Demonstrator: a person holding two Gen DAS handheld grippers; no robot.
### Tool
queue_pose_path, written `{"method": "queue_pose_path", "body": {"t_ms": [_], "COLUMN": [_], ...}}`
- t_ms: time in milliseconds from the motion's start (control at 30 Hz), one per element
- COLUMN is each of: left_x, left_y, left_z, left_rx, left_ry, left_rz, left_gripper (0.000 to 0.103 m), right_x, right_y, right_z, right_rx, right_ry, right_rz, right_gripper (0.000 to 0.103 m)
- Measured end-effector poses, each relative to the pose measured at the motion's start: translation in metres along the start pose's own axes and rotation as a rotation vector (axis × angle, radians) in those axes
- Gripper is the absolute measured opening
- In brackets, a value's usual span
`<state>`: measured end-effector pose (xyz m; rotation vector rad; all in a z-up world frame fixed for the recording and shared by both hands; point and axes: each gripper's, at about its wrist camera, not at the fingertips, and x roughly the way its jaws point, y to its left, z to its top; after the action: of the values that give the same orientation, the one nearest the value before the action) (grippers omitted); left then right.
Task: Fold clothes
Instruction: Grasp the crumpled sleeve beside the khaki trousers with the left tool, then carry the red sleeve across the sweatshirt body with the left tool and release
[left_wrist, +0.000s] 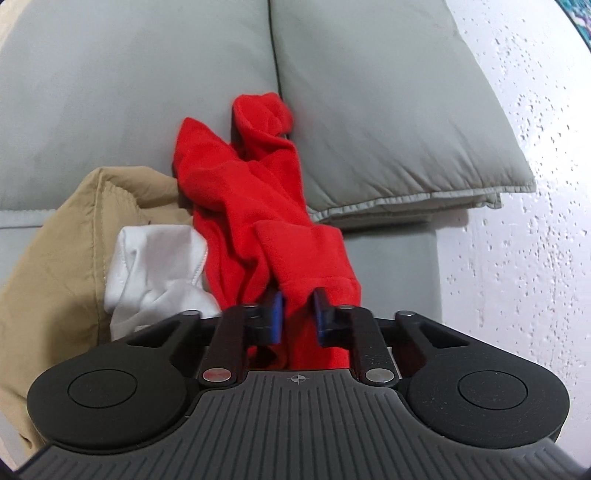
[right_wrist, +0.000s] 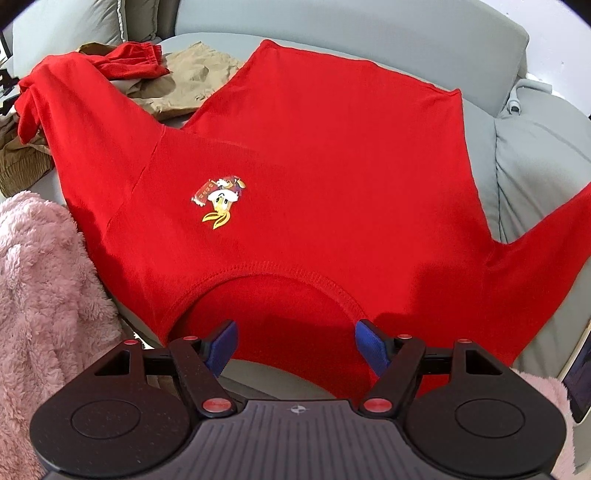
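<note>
A red long-sleeved shirt (right_wrist: 314, 155) is lying spread face-up on a grey sofa (right_wrist: 524, 173), its collar toward the right gripper (right_wrist: 295, 345) and its hem toward the sofa back; this shirt is serving as the landmark throughout. The left gripper (left_wrist: 298, 312) is clenching its blue fingers (left_wrist: 276, 314) on a bunch of red cloth, judged to be the cuff end of the shirt's sleeve (left_wrist: 258, 206), which is trailing away toward the seam between two grey back cushions (left_wrist: 369, 110). The right gripper is hanging just above the collar with its fingers (right_wrist: 371, 349) released, holding nothing. The step in hand is judged to be the first sleeve fold: one sleeve is gripped and not yet laid across the body. The next move is calling for that sleeve to be carried inward over the chest, while the right fingers are pinning or taking the shoulder beside the collar. Counted: one red shirt with one small cartoon print (right_wrist: 219, 201) on the chest; one smaller red garment (right_wrist: 136, 61) and tan clothing (right_wrist: 192, 81) beyond the shirt's hem side; one white garment (left_wrist: 155, 273) beside the gripped sleeve; one pink fleecy blanket (right_wrist: 44, 295) beside the shirt's shoulder; two grippers.
</note>
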<state>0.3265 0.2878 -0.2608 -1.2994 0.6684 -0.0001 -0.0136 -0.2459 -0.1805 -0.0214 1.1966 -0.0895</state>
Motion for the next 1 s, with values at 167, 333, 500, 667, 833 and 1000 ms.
{"method": "queue_pose_path", "body": {"t_ms": [167,333,500,667,833,1000], "left_x": [-0.02,-0.049,-0.072,-0.094,-0.111,-0.12], "left_y": [-0.021,-0.081,-0.141,-0.195,-0.224,-0.231], "left_z": [-0.003,-0.013,-0.043,-0.104,-0.19,-0.29], "left_rx": [0.06,0.271,0.491,0.697,0.898,1.086], "left_ry": [-0.052,-0.083,-0.085,-0.042,0.039,0.11], "left_rz": [0.0,-0.034,-0.078,-0.126,-0.146,-0.124], "left_gripper": [0.002,0.002,0.002,0.002,0.002,0.002], "right_x": [-0.001,-0.005,-0.011,-0.018,-0.018,-0.023], "right_y": [0.002,0.001,-0.006,-0.027,-0.073,-0.14], "right_z": [0.0,-0.003,-0.01,-0.021,-0.033,-0.037], "right_rx": [-0.003,0.008,0.032,0.094,0.215,0.413], "right_ry": [-0.005,-0.031,-0.063,-0.1,-0.141,-0.215], "right_rz": [0.006,0.031,0.058,0.08,0.132,0.244], "right_gripper": [0.071,0.071,0.071,0.071,0.071,0.071]}}
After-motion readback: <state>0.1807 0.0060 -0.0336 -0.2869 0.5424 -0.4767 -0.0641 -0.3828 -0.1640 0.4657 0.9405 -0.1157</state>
